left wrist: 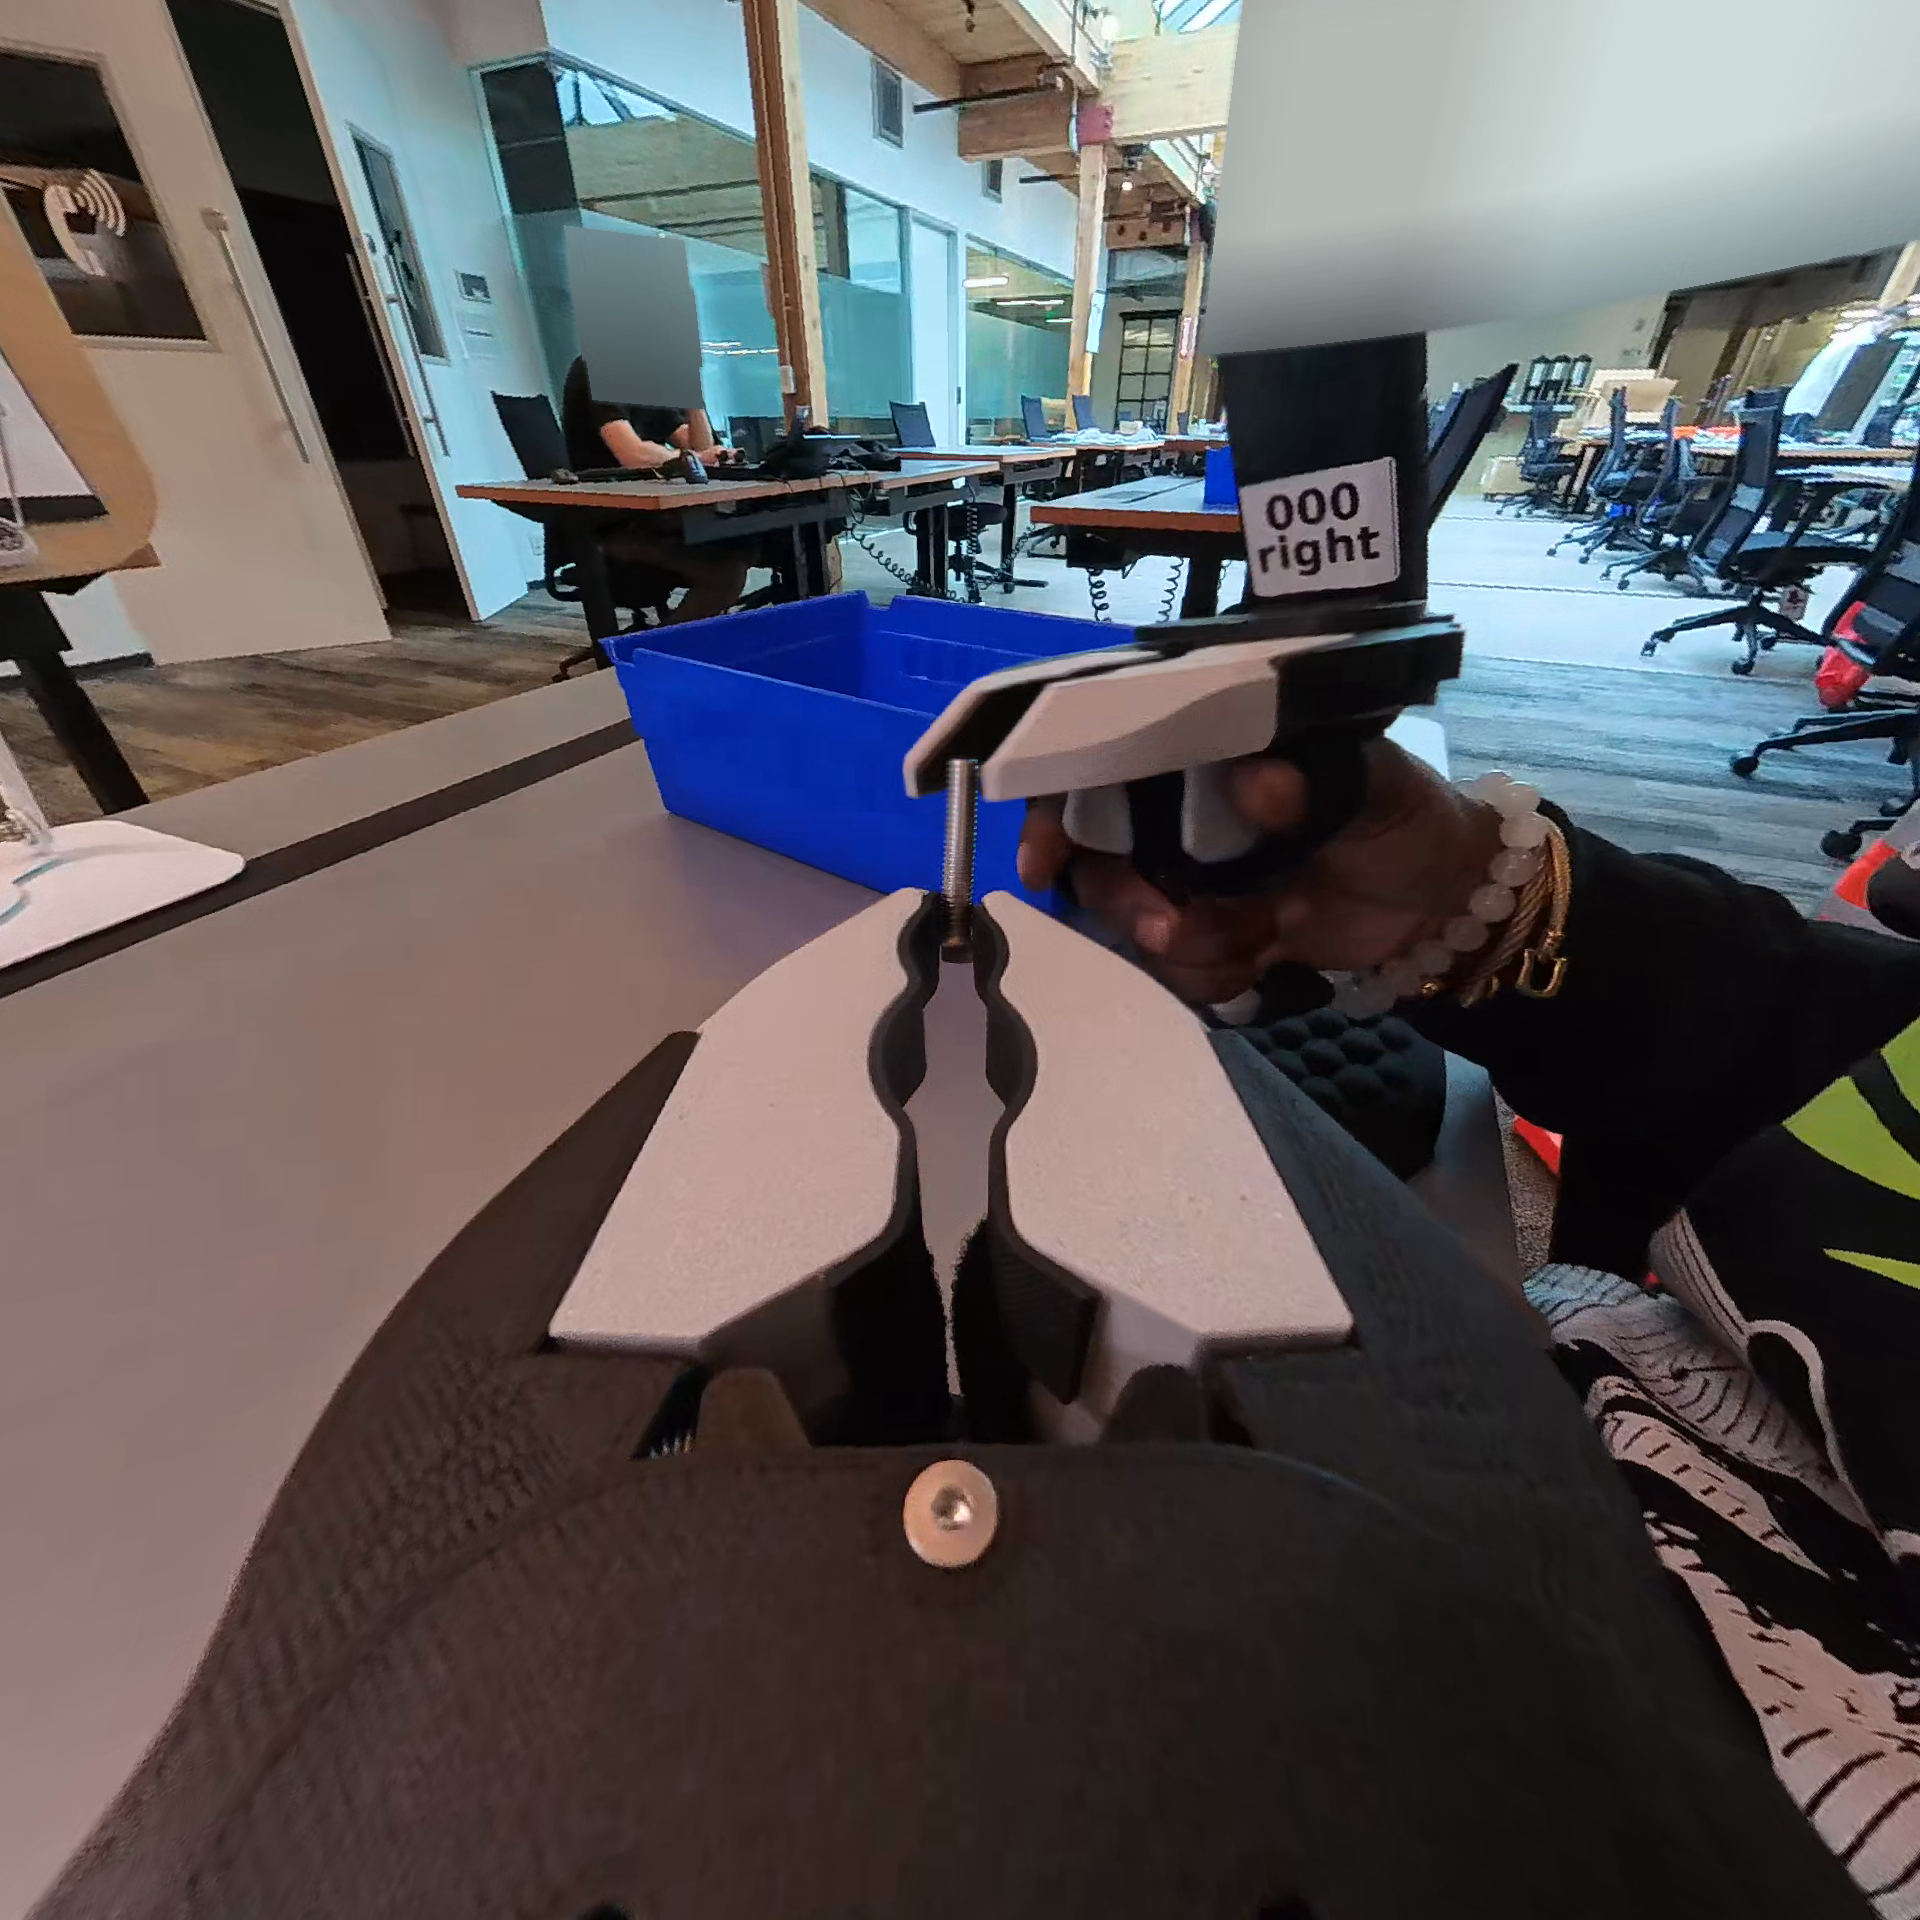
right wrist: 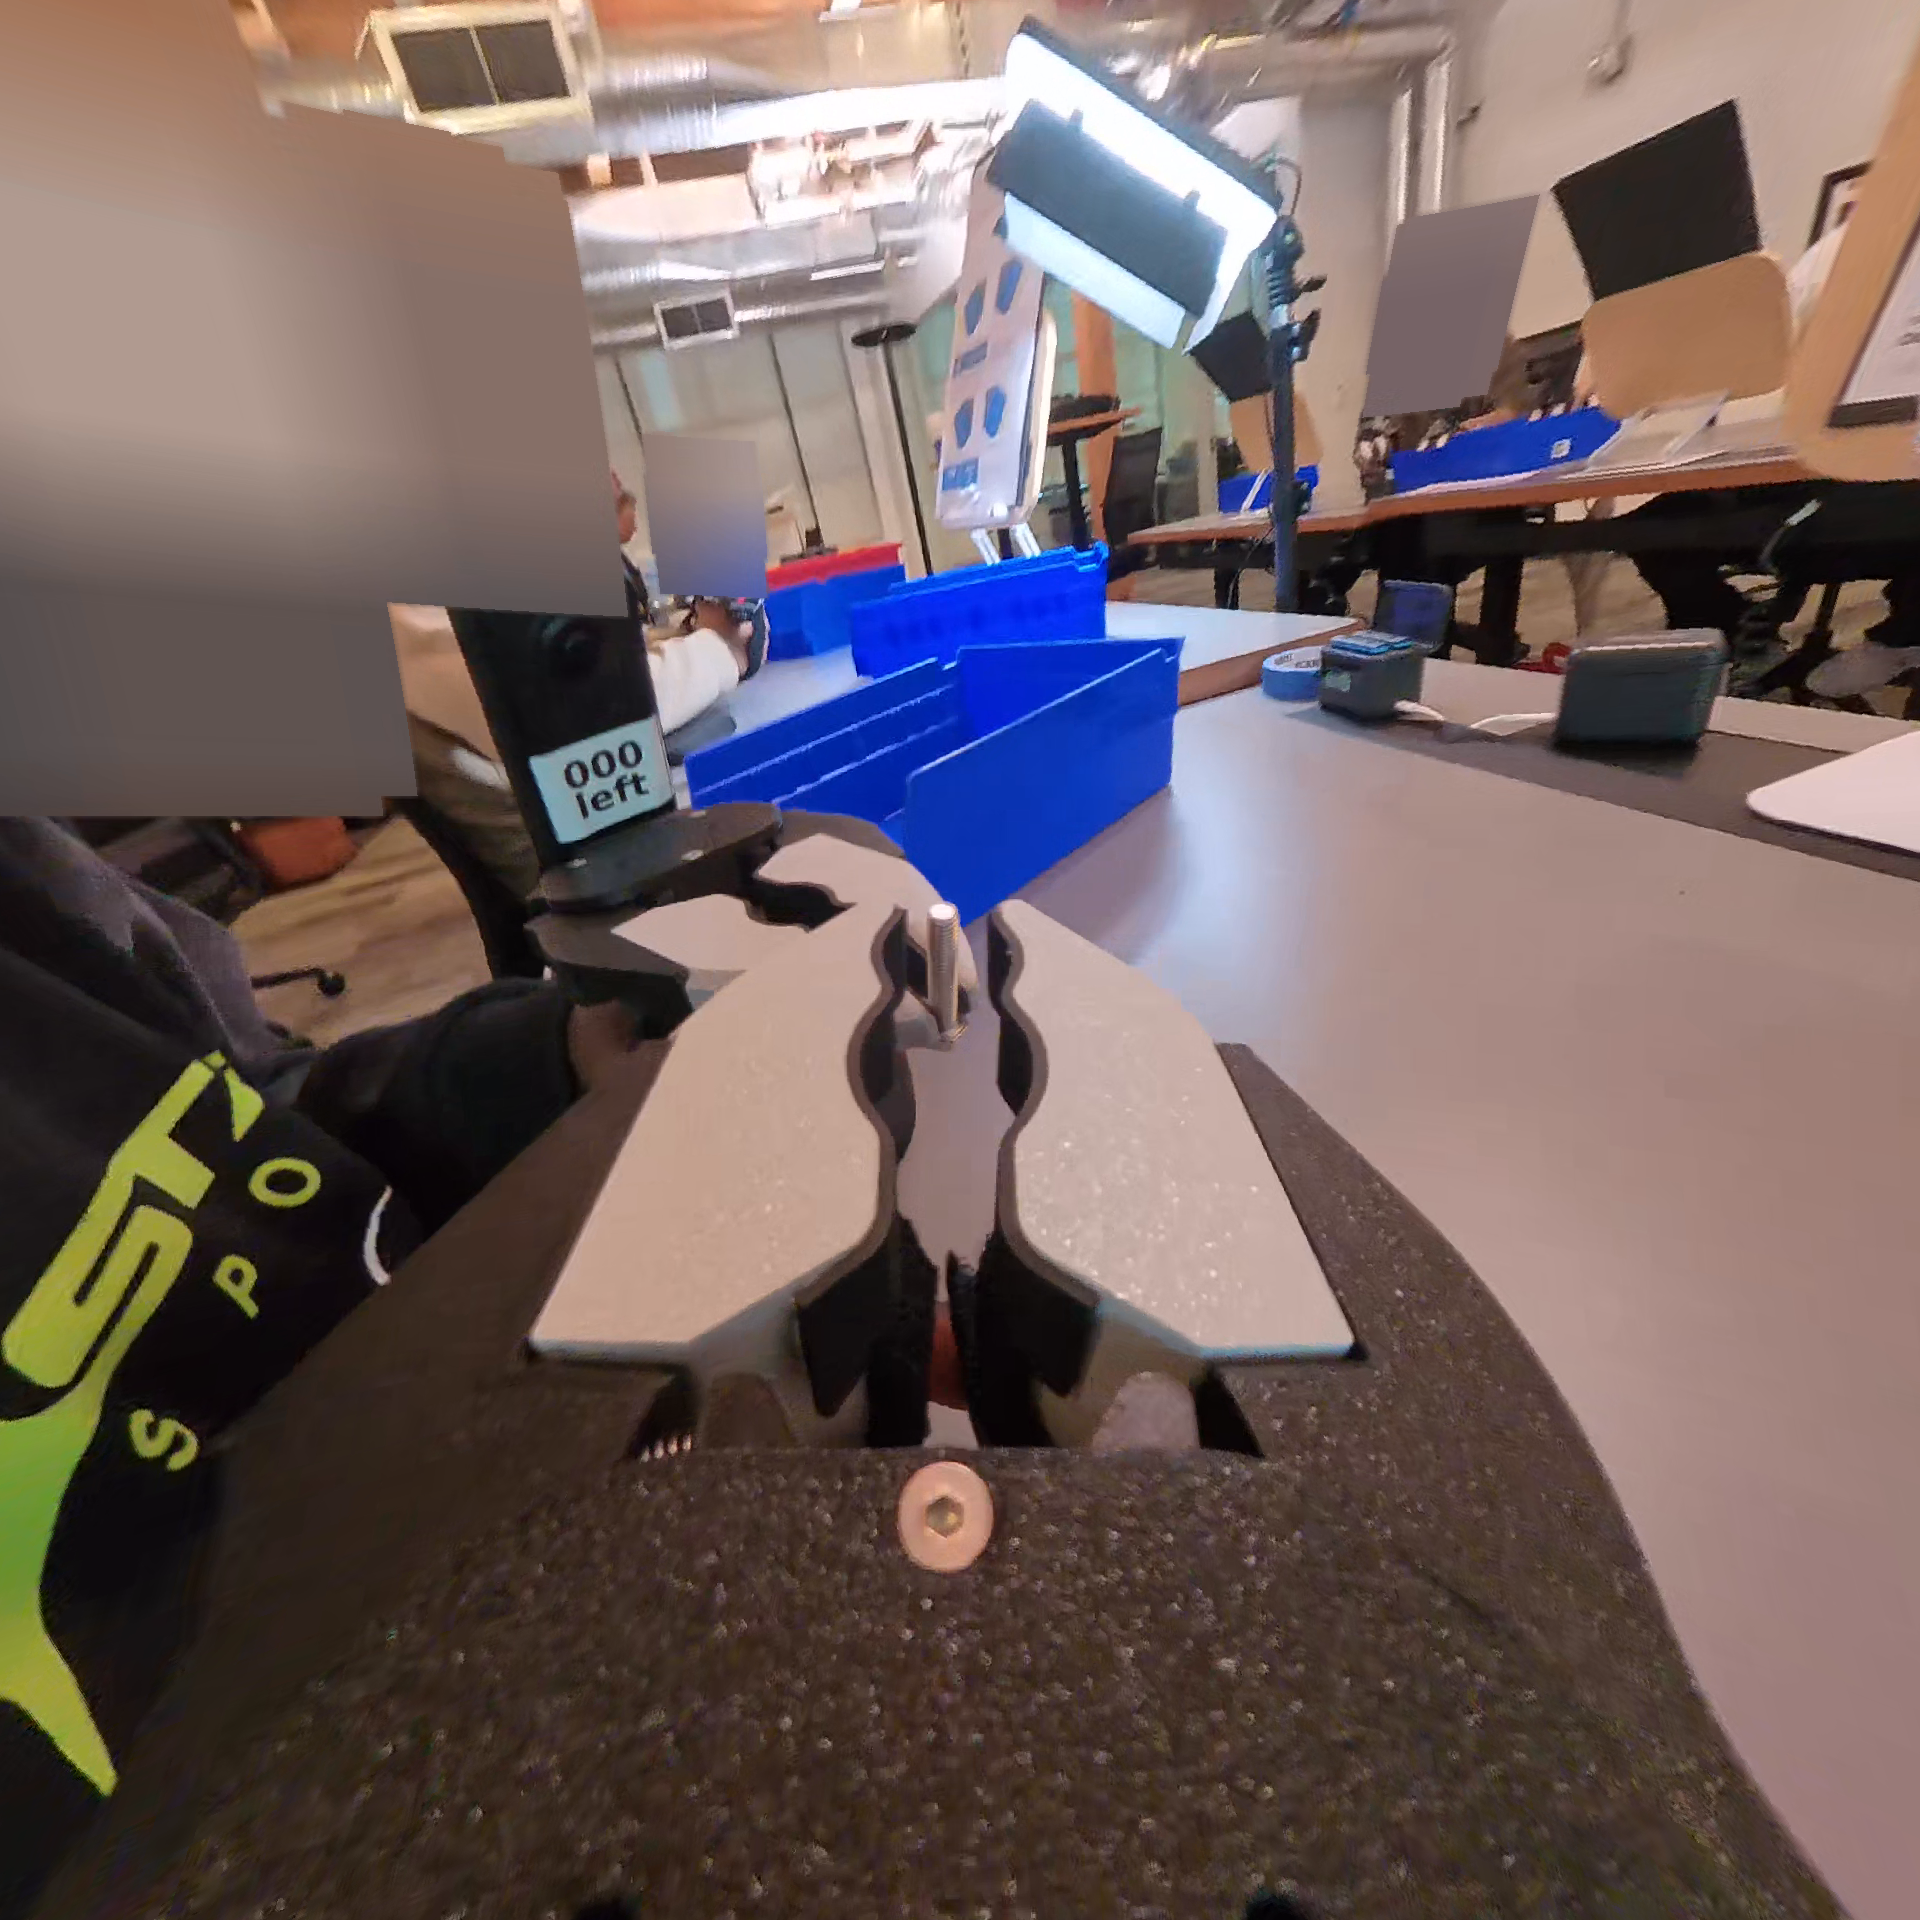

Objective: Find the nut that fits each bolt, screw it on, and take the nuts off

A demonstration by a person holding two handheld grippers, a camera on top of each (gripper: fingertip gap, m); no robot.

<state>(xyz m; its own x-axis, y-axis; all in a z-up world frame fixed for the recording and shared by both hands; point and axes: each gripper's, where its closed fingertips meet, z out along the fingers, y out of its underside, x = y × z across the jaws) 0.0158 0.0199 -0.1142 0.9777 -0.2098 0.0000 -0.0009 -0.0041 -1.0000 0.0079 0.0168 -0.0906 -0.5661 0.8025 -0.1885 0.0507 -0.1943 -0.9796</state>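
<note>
The left tongs (left wrist: 954, 925) are gripping the head end of the bolt (left wrist: 958, 831), which is standing upright above the bench (left wrist: 416, 987). The right tongs (right wrist: 943, 971) are reaching around its threaded top, narrow but not yet pressing.

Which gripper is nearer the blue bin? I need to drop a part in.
Right. The right gripper sits just in front of the blue bin, around the bolt's top; the left gripper holds its lower end, farther back.
</note>
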